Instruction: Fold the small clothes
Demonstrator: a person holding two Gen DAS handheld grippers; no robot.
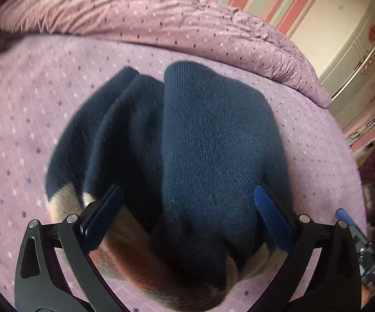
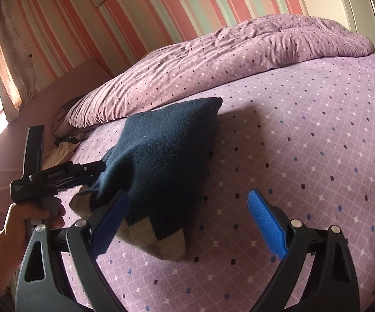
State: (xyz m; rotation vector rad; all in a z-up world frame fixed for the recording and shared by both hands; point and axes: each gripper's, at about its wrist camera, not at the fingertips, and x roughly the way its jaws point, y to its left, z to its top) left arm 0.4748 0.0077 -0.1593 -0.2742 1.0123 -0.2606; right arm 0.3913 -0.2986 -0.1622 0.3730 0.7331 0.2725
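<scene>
Handling as soft, light, floppy: navy knitted garment with tan argyle hem [image 2: 161, 156], draped between spread left gripper [image 1: 187, 218] fingers, grip unclear; right gripper [image 2: 187, 226] released; best pinched at hem corners.

Ahead of your grippers lies a bed [image 2: 304, 156] in a lilac diamond-print sheet, its duvet [image 2: 213, 59] bunched beyond. Pink-striped wallpaper [image 2: 161, 7] behind; bright curtained window [image 2: 2, 59] far left; cream wardrobe [image 1: 343, 33] right.
</scene>
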